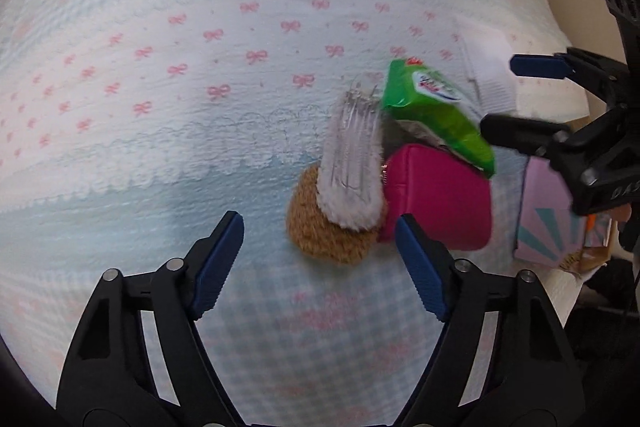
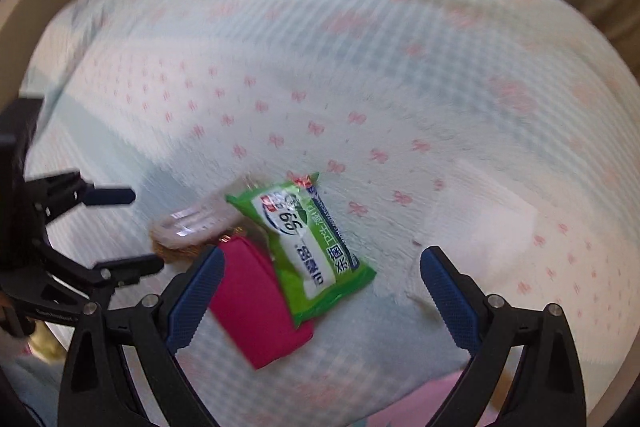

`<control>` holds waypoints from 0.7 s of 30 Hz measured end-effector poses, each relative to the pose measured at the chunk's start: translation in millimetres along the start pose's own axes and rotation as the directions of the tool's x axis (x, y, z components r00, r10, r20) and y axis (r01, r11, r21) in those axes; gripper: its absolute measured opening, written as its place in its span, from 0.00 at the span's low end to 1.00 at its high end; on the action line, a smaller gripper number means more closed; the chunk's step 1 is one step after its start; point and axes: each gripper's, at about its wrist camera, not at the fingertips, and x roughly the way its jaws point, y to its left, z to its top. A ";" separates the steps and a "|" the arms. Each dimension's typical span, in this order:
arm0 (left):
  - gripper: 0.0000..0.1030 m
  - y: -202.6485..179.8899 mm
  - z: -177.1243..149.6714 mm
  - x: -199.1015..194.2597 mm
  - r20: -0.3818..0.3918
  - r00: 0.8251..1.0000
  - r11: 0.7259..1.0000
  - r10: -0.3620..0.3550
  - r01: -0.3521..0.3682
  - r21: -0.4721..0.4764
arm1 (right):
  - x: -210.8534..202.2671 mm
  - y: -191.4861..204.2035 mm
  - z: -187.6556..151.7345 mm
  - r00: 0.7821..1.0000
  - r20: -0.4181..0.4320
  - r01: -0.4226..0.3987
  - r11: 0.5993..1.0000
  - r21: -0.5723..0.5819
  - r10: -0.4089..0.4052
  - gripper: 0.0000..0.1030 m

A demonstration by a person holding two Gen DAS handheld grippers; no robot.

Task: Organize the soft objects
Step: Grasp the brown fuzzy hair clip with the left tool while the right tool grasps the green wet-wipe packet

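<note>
A small pile lies on the bed cover (image 1: 200,147): a green wet-wipes pack (image 1: 436,111) leaning on a pink pouch (image 1: 436,199), a grey fluffy case with a clear window (image 1: 352,155), and a brown fuzzy round pad (image 1: 320,231) under it. My left gripper (image 1: 320,247) is open and empty, just in front of the brown pad. My right gripper (image 2: 320,291) is open and empty, its jaws on either side of the pink pouch (image 2: 256,303) and the green pack (image 2: 308,247). It also shows in the left wrist view (image 1: 508,95) at the right.
A white folded cloth (image 1: 488,67) lies behind the pile; it also shows in the right wrist view (image 2: 484,219). A pink and teal box (image 1: 548,223) sits at the bed's right edge. The cover (image 2: 360,47) has pink bows and blue checks.
</note>
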 end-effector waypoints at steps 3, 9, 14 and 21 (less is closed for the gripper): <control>0.70 -0.9 4.9 12.1 -0.021 1.000 1.000 0.001 0.000 0.012 | 19.9 -1.1 2.4 0.999 -0.037 -0.009 0.999 -0.036 0.008 0.92; 0.68 -5.9 10.3 35.4 -0.044 0.999 0.999 -0.011 0.013 0.045 | 49.8 -7.4 7.0 0.993 -0.104 -0.066 0.997 -0.029 0.063 0.71; 0.59 -15.2 7.1 43.6 -0.054 0.999 0.994 -0.005 0.011 0.107 | 64.3 1.6 8.3 0.993 -0.111 -0.046 0.996 -0.076 0.038 0.62; 0.40 -35.6 5.7 47.1 -0.032 0.999 0.989 -0.008 0.013 0.148 | 66.3 15.8 5.7 0.998 -0.069 0.002 0.995 -0.104 -0.009 0.52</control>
